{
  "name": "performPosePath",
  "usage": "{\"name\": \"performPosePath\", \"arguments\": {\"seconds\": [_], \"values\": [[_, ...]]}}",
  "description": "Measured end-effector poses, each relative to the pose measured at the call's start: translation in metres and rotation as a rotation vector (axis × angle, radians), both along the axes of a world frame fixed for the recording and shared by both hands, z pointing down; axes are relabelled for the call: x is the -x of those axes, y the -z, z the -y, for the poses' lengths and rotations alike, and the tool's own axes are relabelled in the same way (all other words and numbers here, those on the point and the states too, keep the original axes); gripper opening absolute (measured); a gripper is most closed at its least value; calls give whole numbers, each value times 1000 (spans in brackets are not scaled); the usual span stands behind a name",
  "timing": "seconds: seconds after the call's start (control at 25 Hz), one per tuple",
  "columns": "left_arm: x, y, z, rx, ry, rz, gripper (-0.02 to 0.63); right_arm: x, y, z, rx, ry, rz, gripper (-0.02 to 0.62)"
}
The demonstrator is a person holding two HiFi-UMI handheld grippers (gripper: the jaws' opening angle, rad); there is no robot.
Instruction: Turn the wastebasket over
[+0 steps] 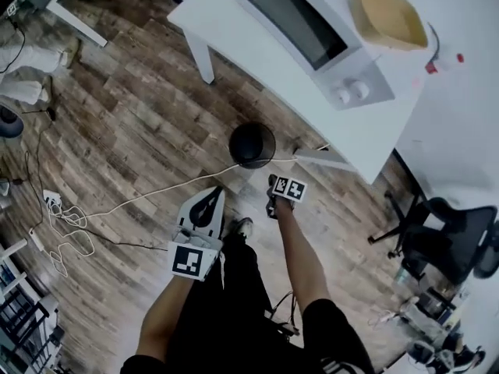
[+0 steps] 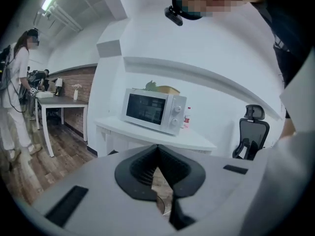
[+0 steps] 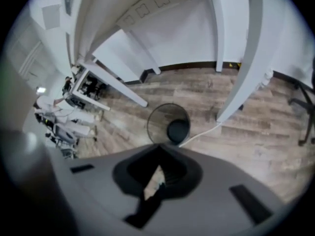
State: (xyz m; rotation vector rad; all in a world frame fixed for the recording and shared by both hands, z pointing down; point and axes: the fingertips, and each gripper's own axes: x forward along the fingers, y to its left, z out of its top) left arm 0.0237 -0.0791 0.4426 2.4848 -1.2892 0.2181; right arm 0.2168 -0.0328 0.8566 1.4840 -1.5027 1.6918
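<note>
The wastebasket [image 1: 251,144] is a round black mesh bin standing on the wood floor with its mouth up, beside the white table's corner. In the right gripper view it [image 3: 170,124] lies just beyond the jaws, and its dark bottom shows through the mouth. My right gripper [image 1: 273,184] hangs above the floor just short of the bin, pointing steeply down, jaws shut and empty [image 3: 158,147]. My left gripper [image 1: 213,195] is held to the left of it, aimed nearly level. Its jaws meet at the tip with nothing between them [image 2: 157,149].
A white table [image 1: 234,18] carries a microwave [image 1: 312,29] and a yellow bowl [image 1: 387,18]. A white cable [image 1: 156,195] runs over the floor to the bin. Cords [image 1: 66,228] lie at the left. An office chair [image 1: 448,236] stands at the right. Another person [image 2: 15,97] stands far off.
</note>
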Motion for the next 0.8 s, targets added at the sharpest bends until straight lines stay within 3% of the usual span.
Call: {"name": "performPosePath", "arguments": {"seconds": [0.12,0.24,0.36,0.6,0.8], "values": [[3,38,-39,3,9,-4,35,10,62,-16,-61,52,-48,32],[6,74,-74,-11,-1,48,35,13,131,-32,-132,59,-103,32],[6,105,-94,-18,-9,68,35,21,202,-34,-236,52,-100,32],[8,157,-109,-81,-27,87,35,30,342,-43,-456,70,-136,32],[6,191,-111,-101,-112,53,35,36,427,-58,-606,55,-198,32]]}}
